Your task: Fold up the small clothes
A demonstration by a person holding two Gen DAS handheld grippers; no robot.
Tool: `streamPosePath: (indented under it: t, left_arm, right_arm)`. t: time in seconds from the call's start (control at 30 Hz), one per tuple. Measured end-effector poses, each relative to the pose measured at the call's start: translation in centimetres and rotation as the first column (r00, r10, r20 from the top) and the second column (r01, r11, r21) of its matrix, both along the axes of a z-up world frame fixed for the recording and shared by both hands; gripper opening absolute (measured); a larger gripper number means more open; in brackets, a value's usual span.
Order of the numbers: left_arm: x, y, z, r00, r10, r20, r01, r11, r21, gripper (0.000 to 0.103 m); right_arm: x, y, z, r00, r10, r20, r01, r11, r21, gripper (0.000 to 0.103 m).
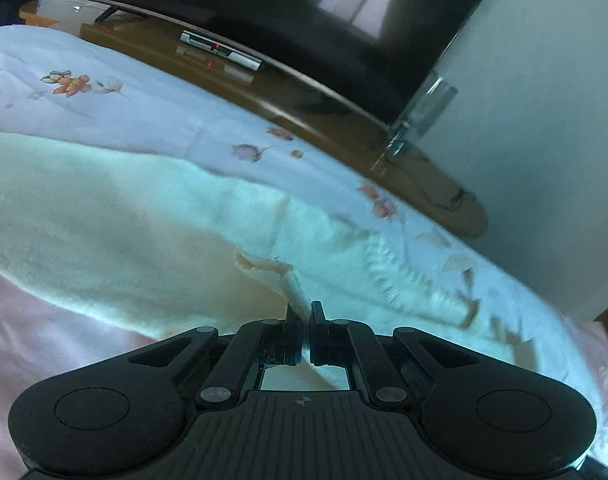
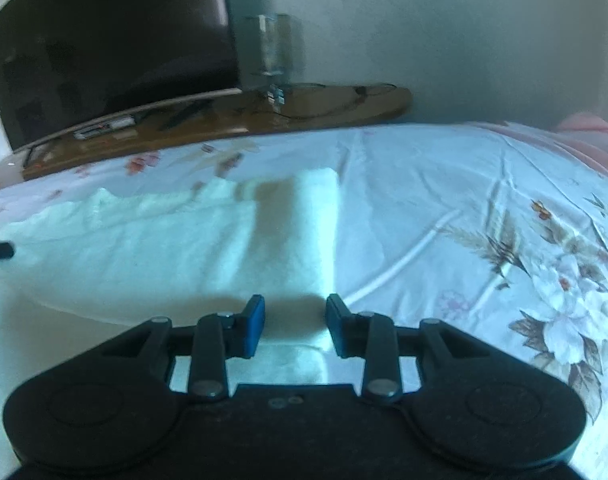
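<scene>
The left tongs (image 1: pixel 304 320) are pinched tight on a thin edge of a pale, fleecy garment (image 1: pixel 143 220), the cloth rising in a narrow ridge into the closed jaws. The garment lies spread across a bed sheet (image 1: pixel 151 92) printed with pink and orange flowers; its far hem runs ragged and stitched toward the sheet's right side. Beyond the bed's far edge stands a low wooden bench (image 1: pixel 263 92) carrying a dark television (image 1: pixel 283 20) and a small set-top box (image 1: pixel 219 50) — close to the mattress, with a plain wall (image 1: pixel 544 120) to the right.

The right tongs (image 2: pixel 295 314) stand partly open over the garment's (image 2: pixel 143 248) near right corner; whether the pads touch it cannot be told. The cloth here is folded into a soft, thick rectangle with a straight right edge. To its right the sheet (image 2: pixel 444 200) lies wrinkled and bare — wide open room.
</scene>
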State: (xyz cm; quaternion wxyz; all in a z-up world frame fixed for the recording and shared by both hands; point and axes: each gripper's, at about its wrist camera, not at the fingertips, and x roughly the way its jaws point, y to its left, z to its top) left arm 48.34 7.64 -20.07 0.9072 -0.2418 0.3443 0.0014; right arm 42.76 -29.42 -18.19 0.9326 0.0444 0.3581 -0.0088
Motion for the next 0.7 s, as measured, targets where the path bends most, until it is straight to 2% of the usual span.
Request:
streamPosePath:
  t: [0.1,0.13,0.2,0.3,0.4,0.47,0.53,0.7]
  left_arm:
    - [-0.1,0.3,-0.4,1.0,0.008,-0.008,-0.008,1.0,-0.001,0.003]
    - [-0.1,0.3,-0.5,1.0,0.007,-0.01,-0.007,1.0,0.001,0.003]
    - [-0.4,0.2,-0.4,1.0,0.013,-0.001,-0.013,1.0,0.006,0.003]
    - [-0.8,0.2,0.2,0.999,0.026,0.036,-0.027,1.0,0.002,0.003]
    - [-0.9,0.5,-0.1,0.998,0.047,0.03,-0.047,0.999,0.007,0.003]
    - [-0.8,0.8,-1.0,0.999,0.052,-0.008,-0.053,0.999,-0.004,0.003]
    - [-1.1,0.7,-1.2,0.999,0.044,-0.011,-0.043,0.999,0.01,0.003]
    - [-1.7,1.1,0.5,0.996,0.085,0.005,-0.085,0.996,0.008,0.004]
  right_arm:
    - [0.2,-0.9,-0.6,0.999,-0.025,-0.027,0.026,0.999,0.032,0.033]
    - [0.3,-1.0,-0.8,0.999,-0.016,-0.037,0.018,0.999,0.045,0.031]
    - [0.3,-1.0,-0.8,0.999,0.006,-0.042,-0.003,0.997,0.082,0.018]
    - [0.2,-1.2,-0.3,1.0,0.01,-0.022,-0.008,0.994,0.11,0.012]
    - [-0.4,-0.9,0.5,1.0,0.018,0.009,-0.019,0.996,0.086,0.012]
    - [-0.2,-0.8,-0.2,1.0,0.017,-0.024,-0.015,0.998,0.055,0.013]
    - [0.0,-0.9,-0.6,0.999,0.019,-0.037,-0.017,0.999,0.041,0.017]
    - [0.2,-1.1,0.4,1.0,0.02,-0.005,-0.02,0.998,0.054,0.024]
